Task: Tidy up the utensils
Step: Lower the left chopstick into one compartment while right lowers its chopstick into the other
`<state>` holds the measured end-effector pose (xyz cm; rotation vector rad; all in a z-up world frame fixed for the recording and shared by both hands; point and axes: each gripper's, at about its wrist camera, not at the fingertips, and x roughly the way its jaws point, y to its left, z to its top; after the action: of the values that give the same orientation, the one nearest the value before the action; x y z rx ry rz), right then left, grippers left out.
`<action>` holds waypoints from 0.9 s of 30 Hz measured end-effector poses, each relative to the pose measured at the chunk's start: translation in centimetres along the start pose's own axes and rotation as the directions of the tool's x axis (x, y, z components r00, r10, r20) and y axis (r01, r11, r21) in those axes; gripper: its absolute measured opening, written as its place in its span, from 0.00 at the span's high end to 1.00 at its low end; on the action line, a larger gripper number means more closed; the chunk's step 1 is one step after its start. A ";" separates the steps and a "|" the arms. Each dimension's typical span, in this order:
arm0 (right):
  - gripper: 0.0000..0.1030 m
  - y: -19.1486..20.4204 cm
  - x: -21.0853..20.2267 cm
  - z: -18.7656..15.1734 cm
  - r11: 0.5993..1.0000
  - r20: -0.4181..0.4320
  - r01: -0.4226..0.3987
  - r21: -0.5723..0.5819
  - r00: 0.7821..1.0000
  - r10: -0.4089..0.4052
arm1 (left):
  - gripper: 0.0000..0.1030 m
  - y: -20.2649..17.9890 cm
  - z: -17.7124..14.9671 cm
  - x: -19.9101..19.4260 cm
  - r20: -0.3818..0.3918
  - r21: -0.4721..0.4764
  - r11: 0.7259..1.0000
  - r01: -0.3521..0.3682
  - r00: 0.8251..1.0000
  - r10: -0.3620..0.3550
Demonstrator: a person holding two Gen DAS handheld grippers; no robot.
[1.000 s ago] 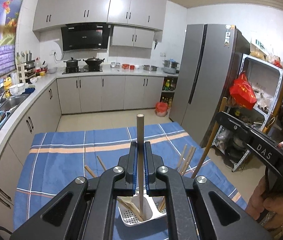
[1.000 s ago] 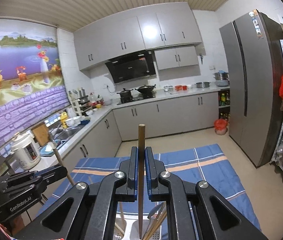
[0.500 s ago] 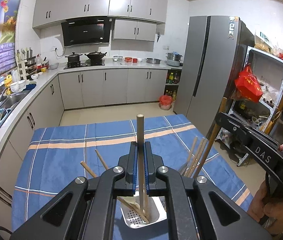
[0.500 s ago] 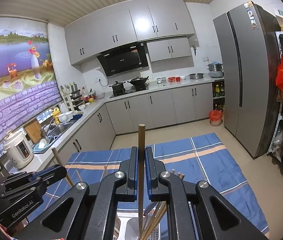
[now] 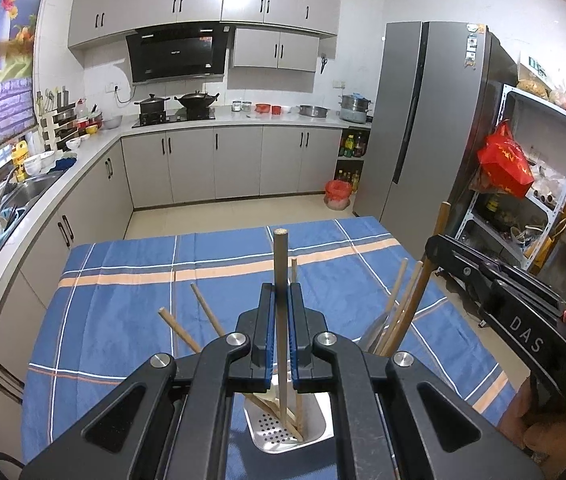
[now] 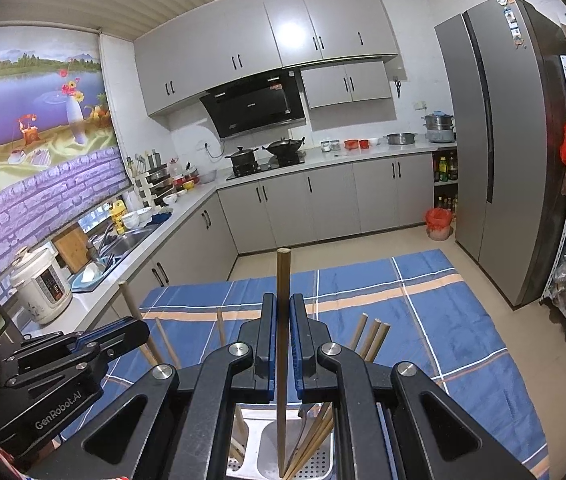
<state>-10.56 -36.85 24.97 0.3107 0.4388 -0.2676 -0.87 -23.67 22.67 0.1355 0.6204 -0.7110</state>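
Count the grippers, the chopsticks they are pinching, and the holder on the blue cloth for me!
Grippers: 2 (left gripper, right gripper)
Pinched chopsticks: 2 (left chopstick, right chopstick)
Chopstick holder: 1
Total: 5

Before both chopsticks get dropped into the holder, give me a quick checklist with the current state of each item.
1. Left tongs clamped on chopstick: ok.
2. Right tongs clamped on chopstick: ok.
3. Left chopstick tip inside utensil holder: ok.
4. Right chopstick tip over its compartment: ok.
5. Either tip touching the holder's floor: cannot tell.
6. Holder steady on the blue tablecloth: cannot tell.
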 end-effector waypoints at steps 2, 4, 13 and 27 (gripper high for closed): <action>0.93 0.0 0.1 -0.1 1.000 -0.004 0.000 0.002 1.000 0.000 | 0.95 0.1 -0.1 0.3 -0.011 -0.003 1.000 0.002 1.000 -0.002; 0.93 -0.2 0.3 0.0 1.000 -0.008 -0.002 0.004 1.000 0.002 | 0.95 0.2 -0.2 0.5 -0.018 -0.005 1.000 0.003 1.000 -0.003; 0.93 -0.3 0.3 -0.1 1.000 -0.010 -0.002 0.004 1.000 0.002 | 0.95 0.1 -0.5 0.9 -0.027 -0.004 1.000 0.004 1.000 -0.005; 0.93 0.1 0.9 -1.2 1.000 -0.030 -0.005 0.004 1.000 0.005 | 0.95 0.0 -1.2 1.9 -0.054 -0.019 1.000 0.006 0.999 -0.007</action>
<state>-10.20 -36.49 23.53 0.3200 0.4666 -0.2589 -0.32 -24.39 20.57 0.1358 0.6791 -0.7099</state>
